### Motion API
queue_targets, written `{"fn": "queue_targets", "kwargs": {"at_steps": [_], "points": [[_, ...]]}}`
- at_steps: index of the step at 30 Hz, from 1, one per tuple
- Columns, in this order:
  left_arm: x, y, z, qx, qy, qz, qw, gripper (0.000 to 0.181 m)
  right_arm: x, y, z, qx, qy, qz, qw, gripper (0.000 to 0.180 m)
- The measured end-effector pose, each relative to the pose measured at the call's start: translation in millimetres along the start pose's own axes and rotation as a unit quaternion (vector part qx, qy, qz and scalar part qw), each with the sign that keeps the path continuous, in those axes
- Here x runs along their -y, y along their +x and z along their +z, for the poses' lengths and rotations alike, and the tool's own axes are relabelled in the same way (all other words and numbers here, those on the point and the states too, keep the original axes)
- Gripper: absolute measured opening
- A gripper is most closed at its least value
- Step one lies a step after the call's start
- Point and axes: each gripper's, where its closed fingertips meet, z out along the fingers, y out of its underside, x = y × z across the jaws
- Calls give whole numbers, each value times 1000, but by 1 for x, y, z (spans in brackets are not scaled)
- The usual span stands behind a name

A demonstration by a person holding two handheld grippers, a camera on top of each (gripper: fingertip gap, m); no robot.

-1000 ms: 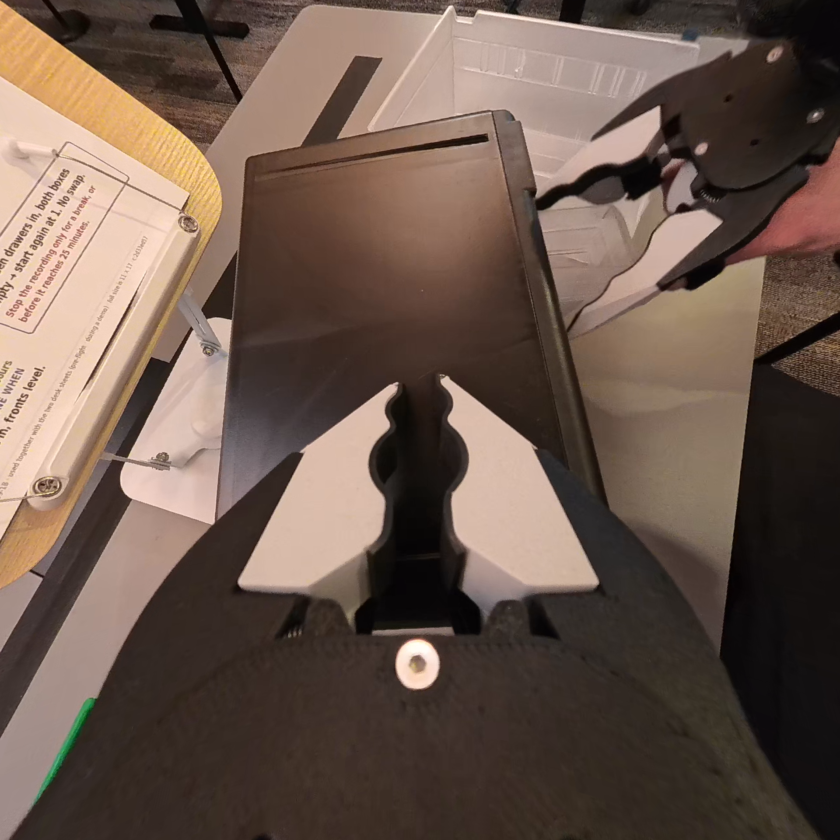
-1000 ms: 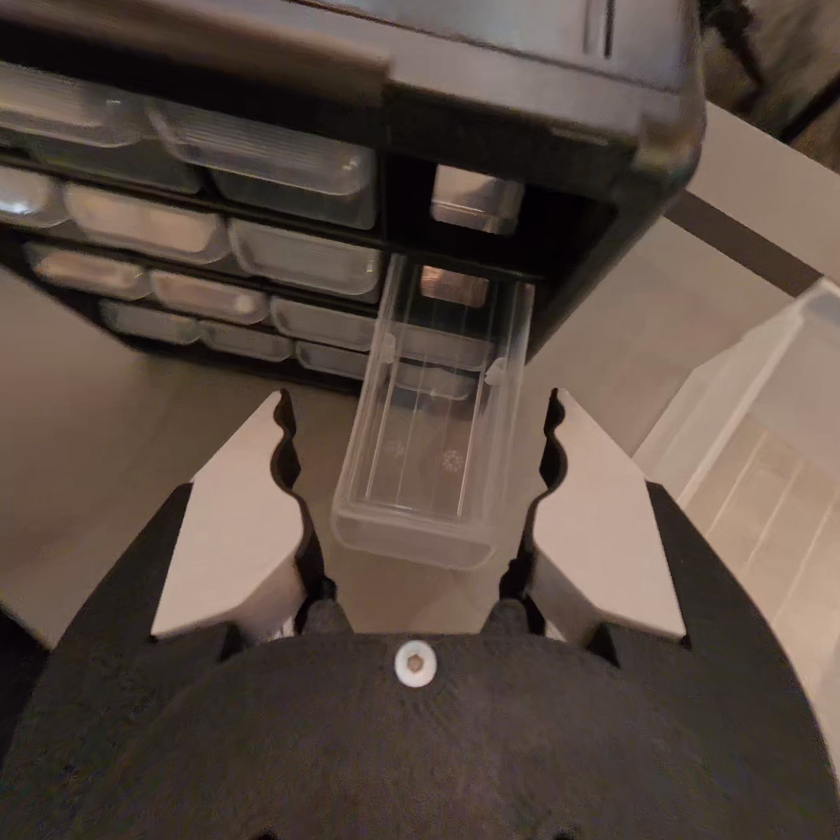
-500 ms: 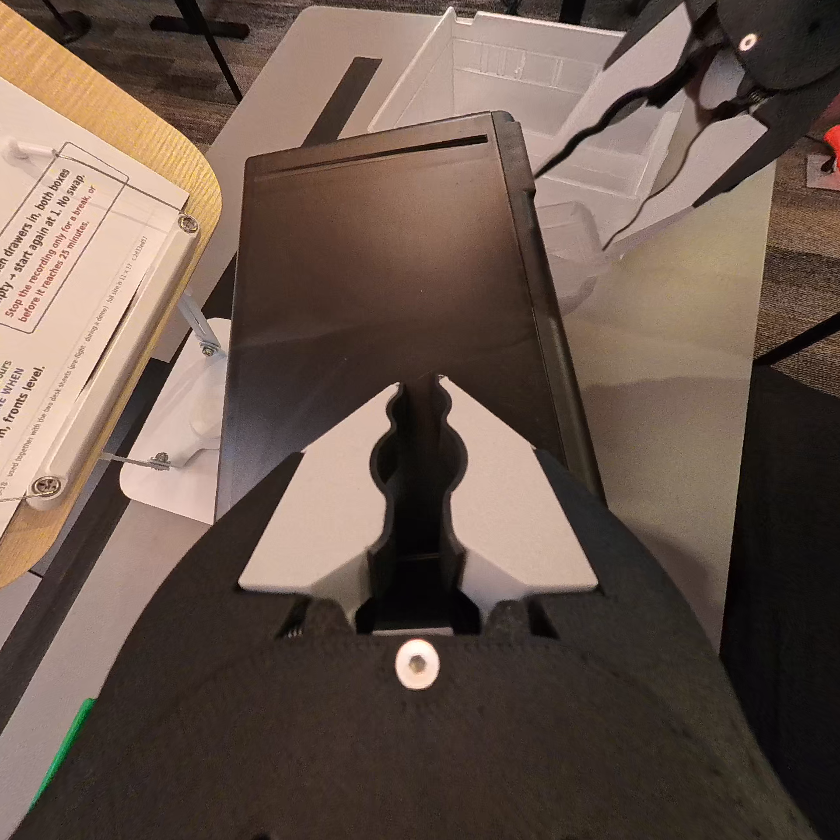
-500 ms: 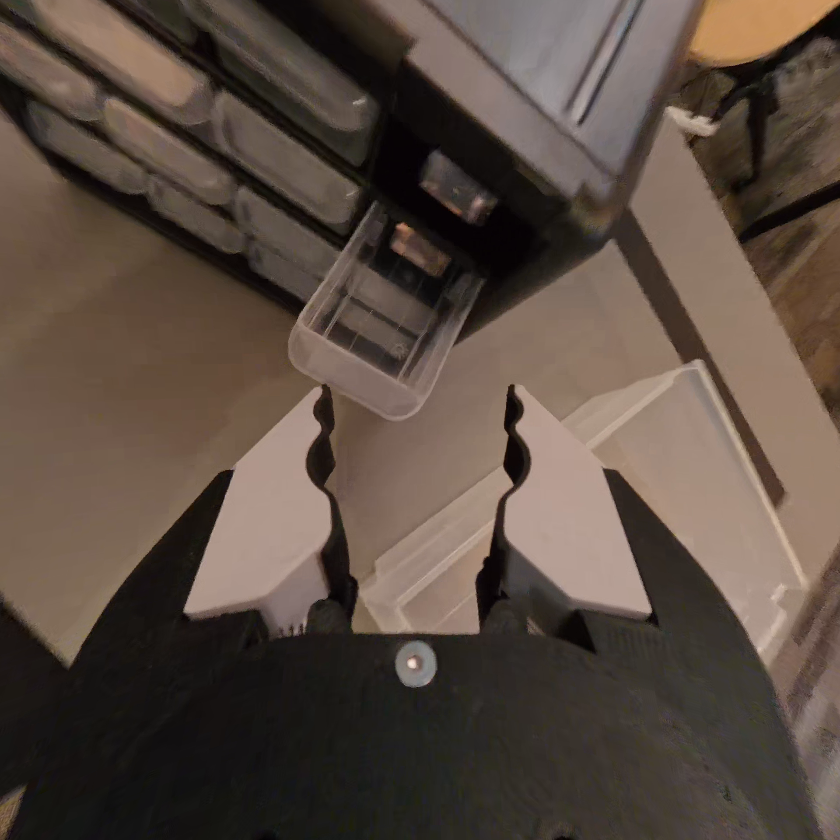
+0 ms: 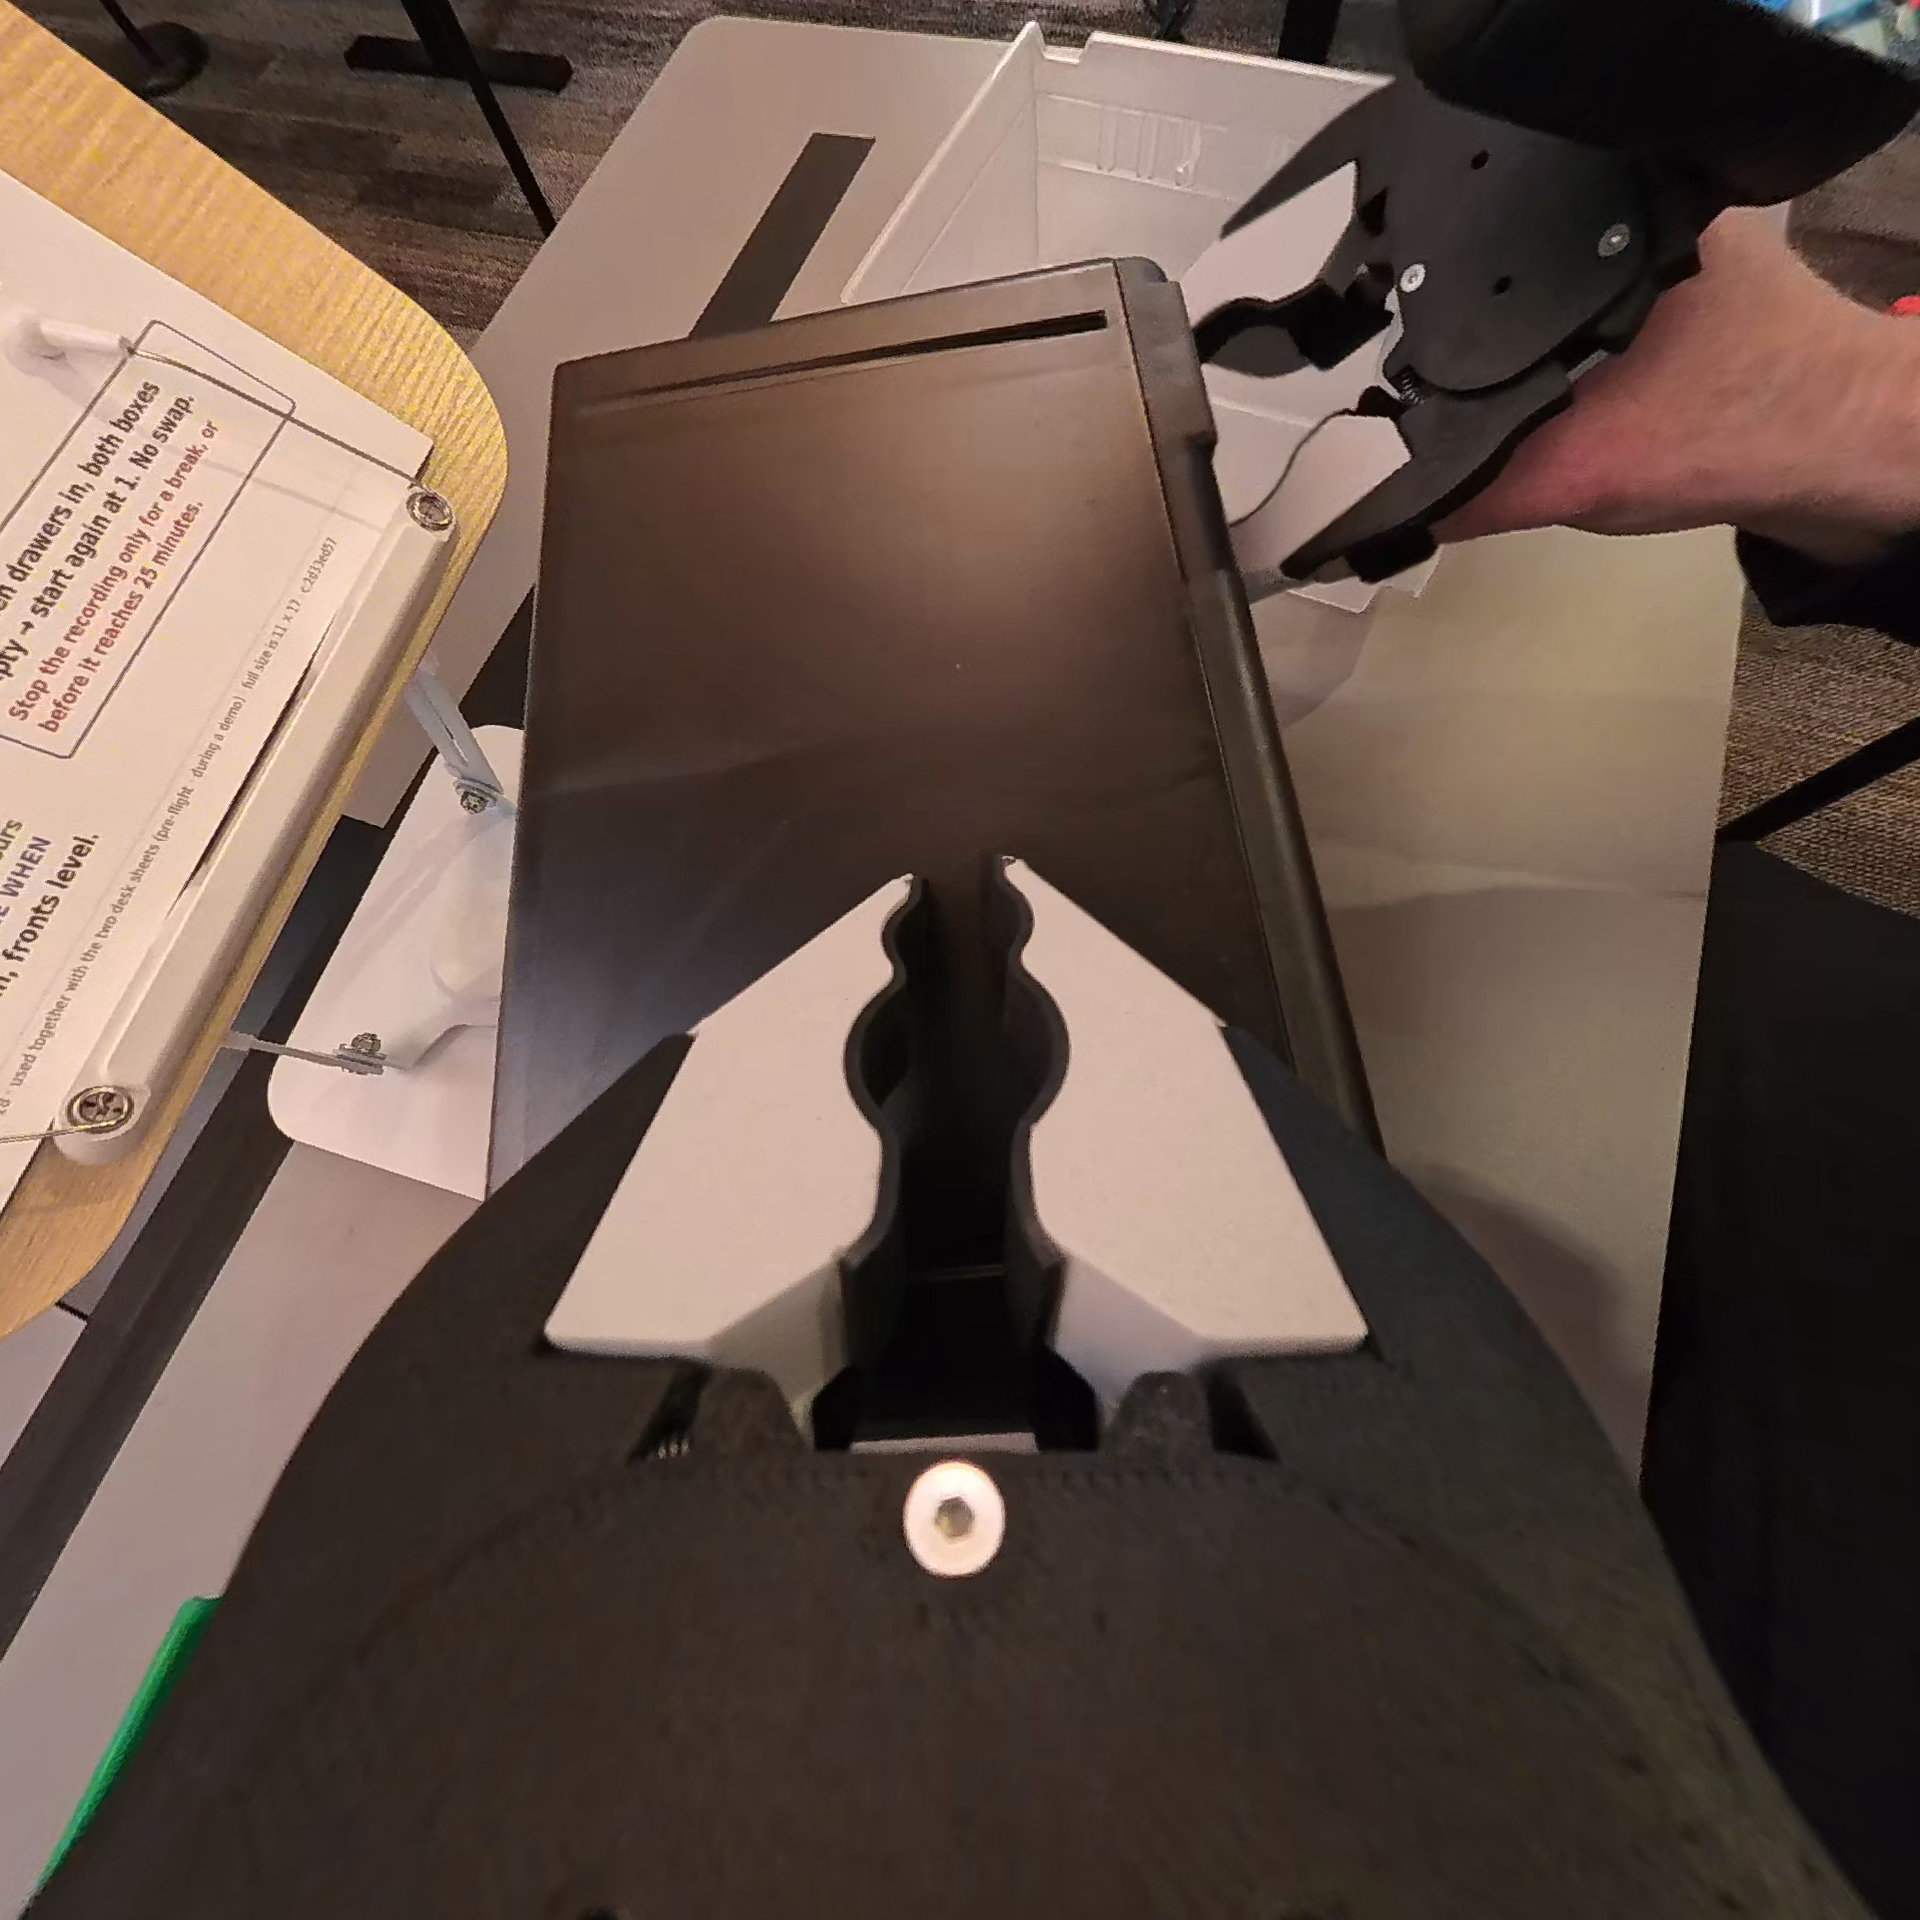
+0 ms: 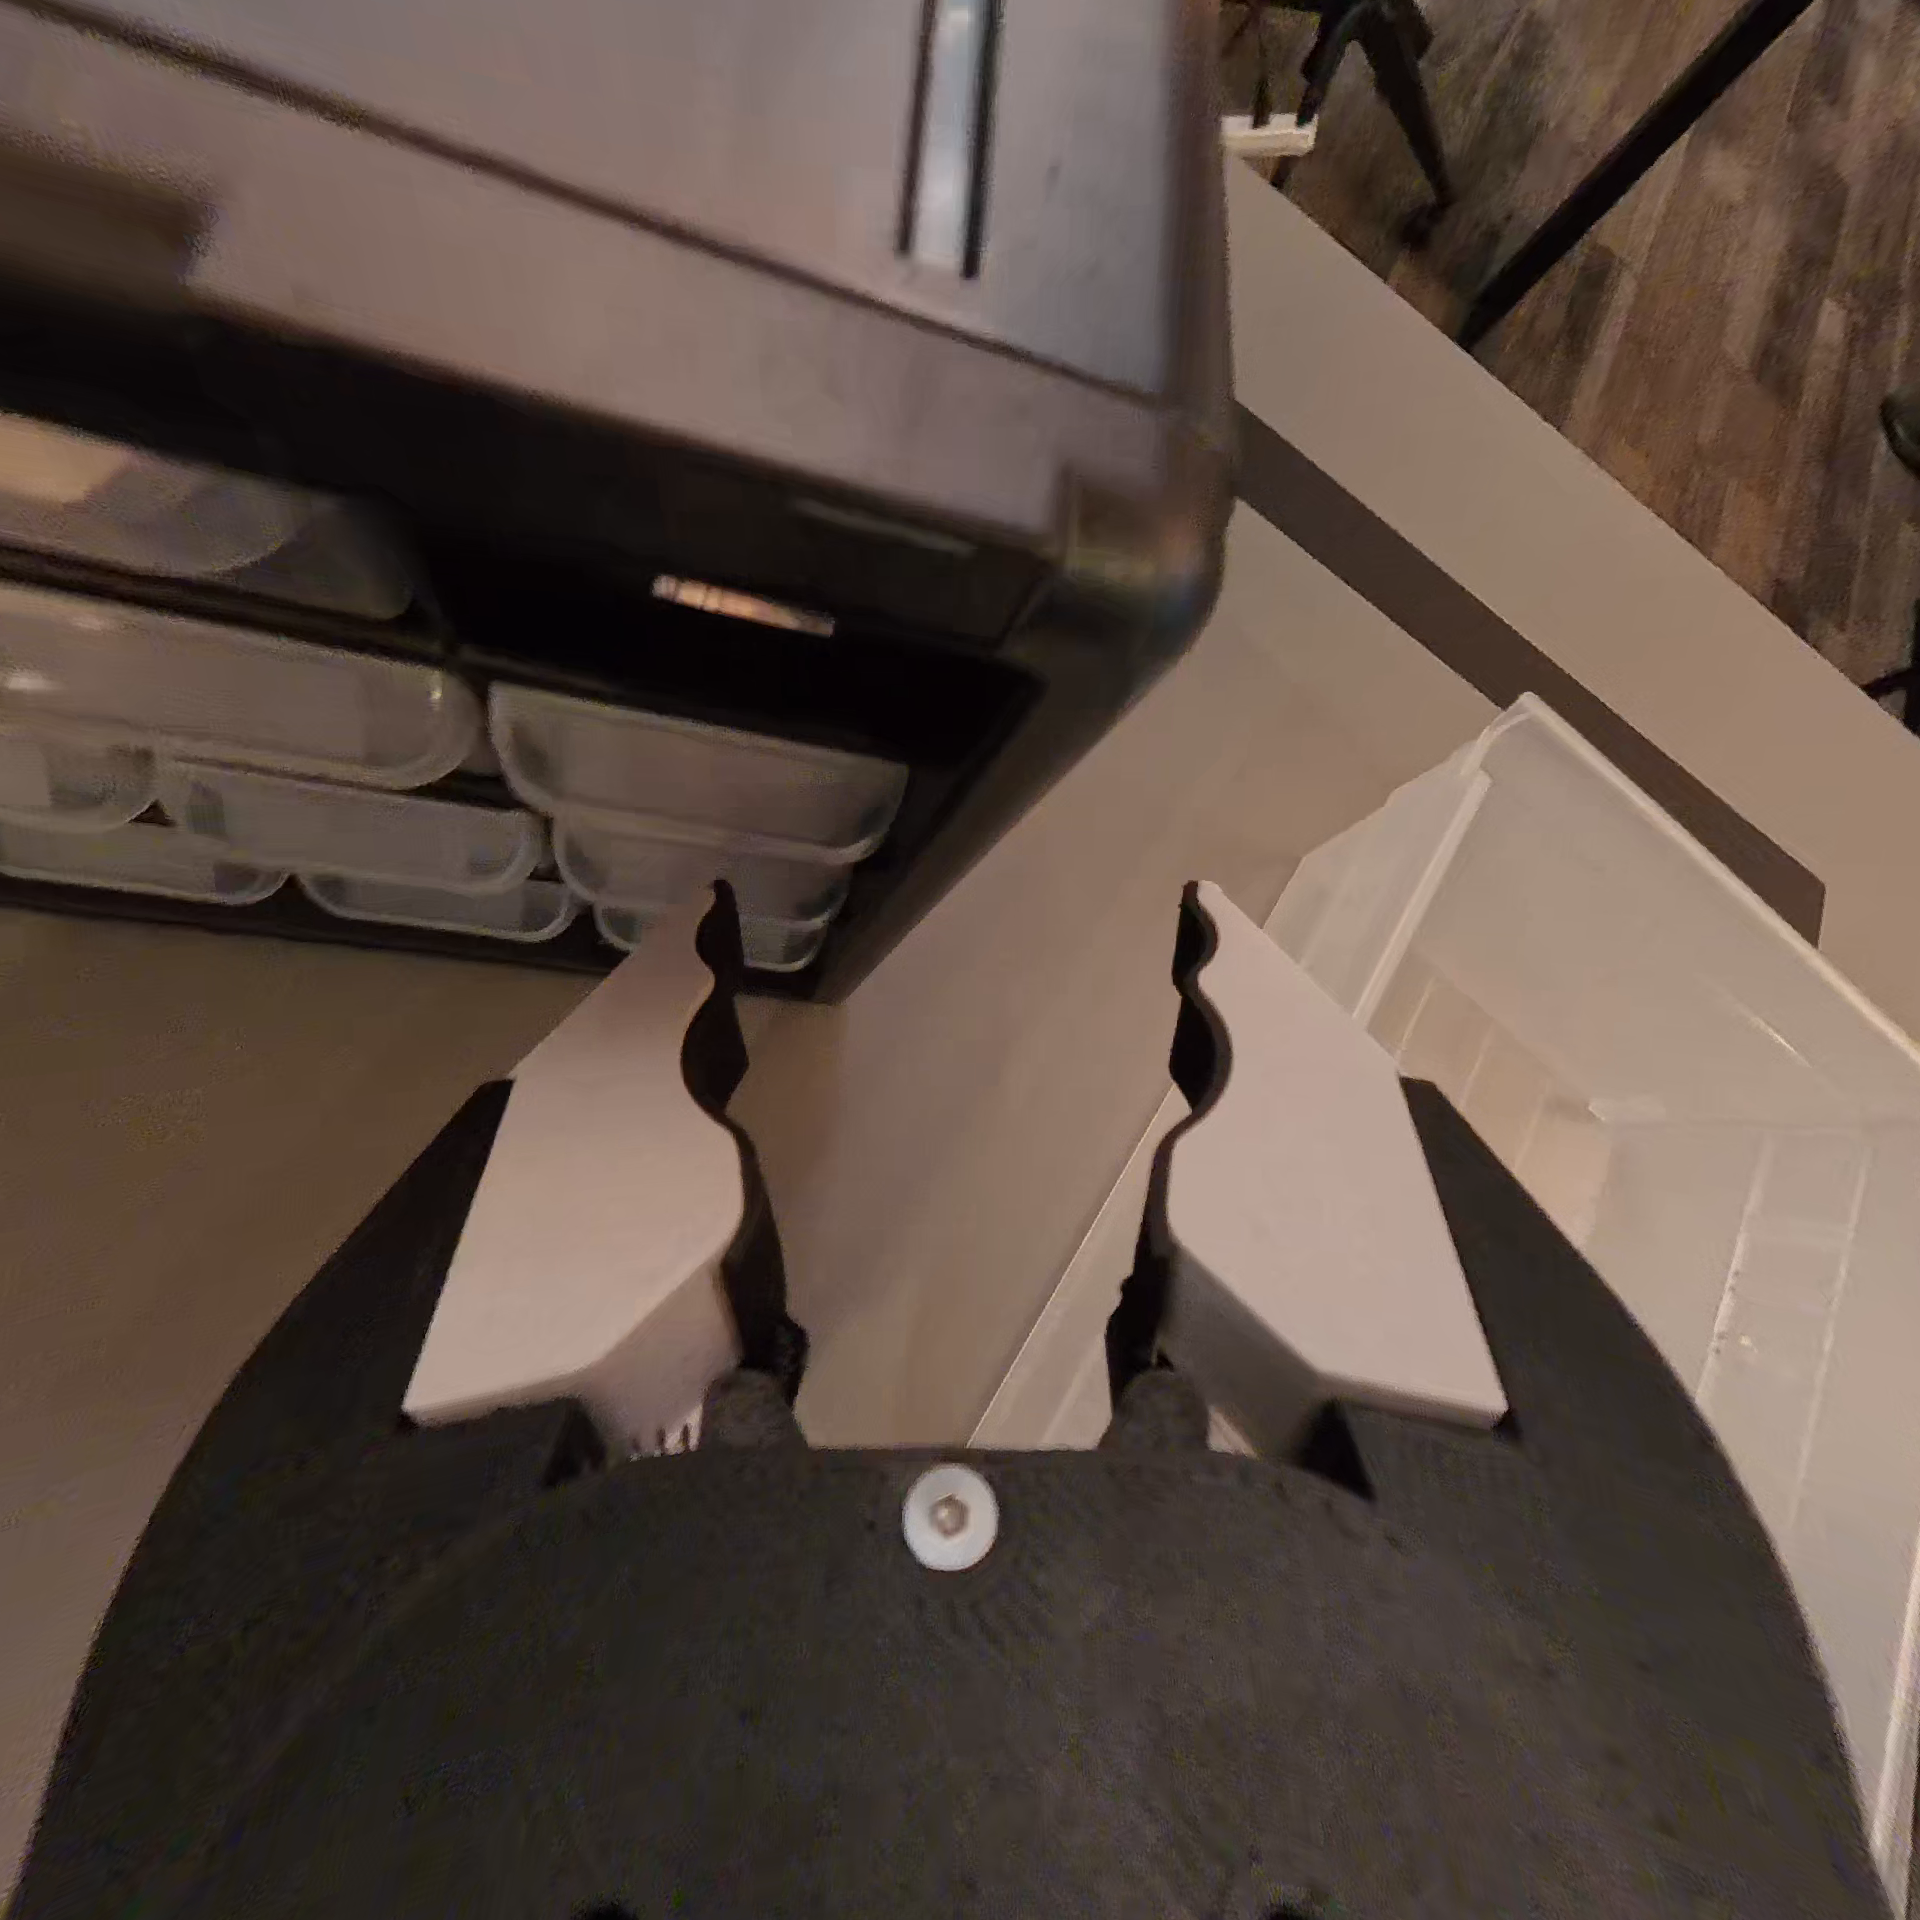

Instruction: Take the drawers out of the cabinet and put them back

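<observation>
Left wrist view: the left gripper (image 5: 961,883) sits as 0.5 s ago, fingers nearly together with only a thin gap, pressed on the near end of the black cabinet (image 5: 862,644) top, centre frame. At far left, a wooden table (image 5: 343,291) with a printed sheet in a clip holder (image 5: 281,769). At upper right the right gripper (image 5: 1278,457), held by a hand (image 5: 1704,416), has come back down beside the cabinet's right edge; its tips are partly hidden behind that edge. A white bin (image 5: 1039,135) stands behind the cabinet.

Right wrist view: the clear drawer (image 6: 691,774), half pulled out 0.5 s ago, now sits pushed into its slot in the cabinet's right-hand column, just above and left of the wide-apart, empty right gripper's tips (image 6: 956,914). The slot above the drawer looks empty and dark. Drawers at left are blurred & cut off by the frame edge. The bin fills the right side, partly behind the right finger.
</observation>
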Motion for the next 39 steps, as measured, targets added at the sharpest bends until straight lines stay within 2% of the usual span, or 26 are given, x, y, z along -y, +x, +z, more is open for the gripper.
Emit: {"fn": "queue_targets", "kwargs": {"at_steps": [2,4,6,8,10,13,18,22,27,32,35,39], "points": [[-1,3,-2,-12,0,1,1000,23,-4,-4,-6,3,2,-6,1000,83],[-4,-10,-15,33,4,28,999,46,-7,-9,-16,7,10,-12,1000,82],[-2,-33,-47,89,42,29,995,48,-7,-17,-26,18,26,-16,999,80],[-18,-67,-86,149,53,11,987,43,-7,-24,-34,22,40,-24,999,78],[-58,-102,-113,192,12,-10,981,42,-6,-29,-38,24,49,-32,998,73],[-140,-150,-130,238,-90,-46,966,49,1,-38,-39,48,63,-19,997,71],[-265,-179,-113,227,-247,-60,940,46,4,-56,-35,64,68,-39,995,71],[-320,-185,-89,209,-319,-44,923,39,4,-63,-33,69,64,-44,995,70],[-342,-183,-67,188,-328,-48,924,12,3,-66,-32,72,65,-48,994,70],[-339,-173,-72,189,-340,-23,921,0,4,-70,-34,79,70,-55,993,69],[-313,-153,-83,182,-299,-24,936,0,5,-71,-40,83,74,-59,992,68],[-268,-124,-112,198,-267,8,943,0,4,-73,-50,91,84,-58,991,66]]}}
